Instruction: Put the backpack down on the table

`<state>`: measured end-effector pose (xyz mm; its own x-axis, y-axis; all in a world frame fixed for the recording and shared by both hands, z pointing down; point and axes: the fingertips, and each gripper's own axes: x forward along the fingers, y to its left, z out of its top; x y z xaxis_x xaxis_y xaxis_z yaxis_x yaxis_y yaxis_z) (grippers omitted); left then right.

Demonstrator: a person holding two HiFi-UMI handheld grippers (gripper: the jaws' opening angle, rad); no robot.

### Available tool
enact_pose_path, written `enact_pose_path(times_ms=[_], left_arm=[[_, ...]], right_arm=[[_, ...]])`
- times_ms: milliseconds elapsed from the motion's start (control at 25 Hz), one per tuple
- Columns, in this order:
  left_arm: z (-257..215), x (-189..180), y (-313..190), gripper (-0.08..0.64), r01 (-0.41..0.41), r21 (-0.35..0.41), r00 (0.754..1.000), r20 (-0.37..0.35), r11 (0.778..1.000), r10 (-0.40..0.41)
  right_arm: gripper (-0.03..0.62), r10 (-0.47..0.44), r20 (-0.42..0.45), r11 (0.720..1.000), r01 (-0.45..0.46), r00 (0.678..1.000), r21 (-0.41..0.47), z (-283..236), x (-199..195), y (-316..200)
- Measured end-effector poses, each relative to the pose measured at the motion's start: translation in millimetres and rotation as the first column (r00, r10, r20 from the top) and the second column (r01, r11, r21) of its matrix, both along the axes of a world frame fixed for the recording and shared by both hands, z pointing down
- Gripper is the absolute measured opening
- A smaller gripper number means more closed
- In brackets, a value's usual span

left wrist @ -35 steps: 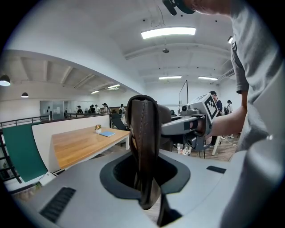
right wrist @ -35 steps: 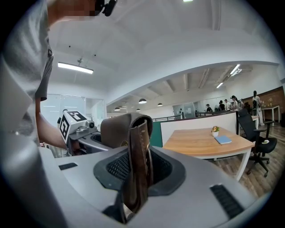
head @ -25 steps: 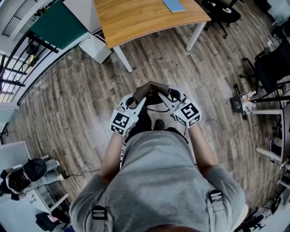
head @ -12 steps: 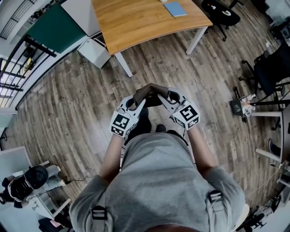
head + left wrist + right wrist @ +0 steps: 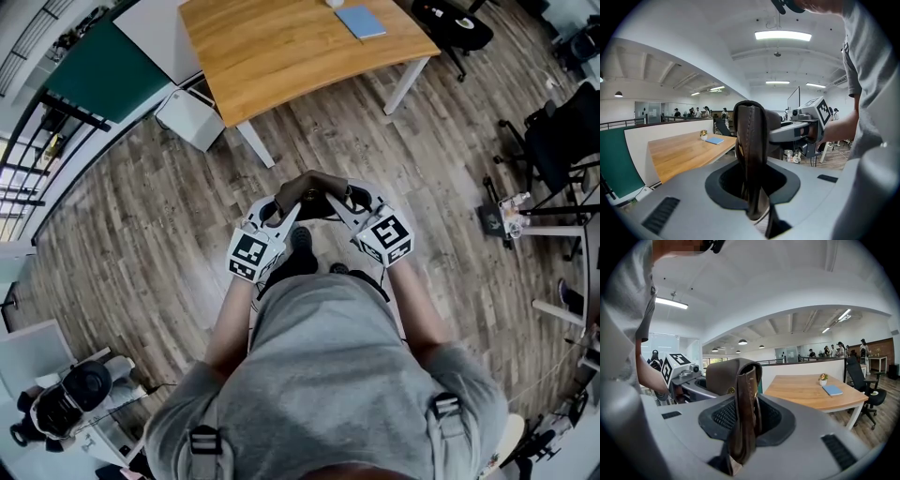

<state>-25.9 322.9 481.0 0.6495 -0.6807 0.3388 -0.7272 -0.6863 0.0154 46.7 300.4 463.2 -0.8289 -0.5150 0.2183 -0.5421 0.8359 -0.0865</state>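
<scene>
In the head view the person (image 5: 328, 375) is standing on the plank floor (image 5: 169, 216), well short of the table (image 5: 281, 47). The left gripper (image 5: 284, 206) and right gripper (image 5: 336, 201) are meeting in front of the body, and the brown backpack (image 5: 306, 185) is showing only as a small hump between their tips, up in the air and not on the table. How the jaws are standing is not showing from up here. A blue notebook (image 5: 361, 21) is lying on the table's far end, and a chair (image 5: 457, 22) is standing beyond it.

The left gripper view is looking straight at what the head view is missing: its jaws are narrow and are pinching a brown leather strap (image 5: 751, 154) of the backpack, which is running upright through them. The bag's body is bulging behind the strap. The right gripper is reaching in from the right edge.

The right gripper view is showing the same on its side: narrow jaws are clamping a second strap (image 5: 744, 413), with the bag's flap behind it and the left gripper at the left. A small pot (image 5: 822, 378) is sitting beside the notebook, unclear from above.
</scene>
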Motion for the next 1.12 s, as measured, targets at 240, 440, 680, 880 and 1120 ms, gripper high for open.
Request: enact_pose_path(times_ms=[240,440,680,880,1120], left_arm=[[1,-11,-30,0.078,-0.034,-0.012,0.999,-0.018,0.999,0.034],[6,-26,-49,0.078,-0.058,-0.025,0.998,-0.019,0.998,0.057],[5,-47,-70,0.078,-0.072,-0.022,0.997,-0.029,0.997,0.071],[2,-62,-83,0.078,-0.087,-0.011,0.996,-0.021,0.996,0.087],[3,-70,-97,0.077,-0.107,-0.006,0.994,-0.013,0.994,0.107]], right_arm=[[0.094,0.037,-0.014,0.999,-0.037,0.999,-0.003,3,-13,-29],[0.094,0.064,-0.025,0.998,-0.064,0.998,-0.015,7,-27,-47],[0.094,0.083,-0.031,0.997,-0.083,0.996,-0.004,5,-48,-67],[0.095,0.100,-0.025,0.995,-0.100,0.995,0.001,3,-62,-77],[0.094,0.123,-0.018,0.992,-0.123,0.992,0.000,4,-70,-89]])
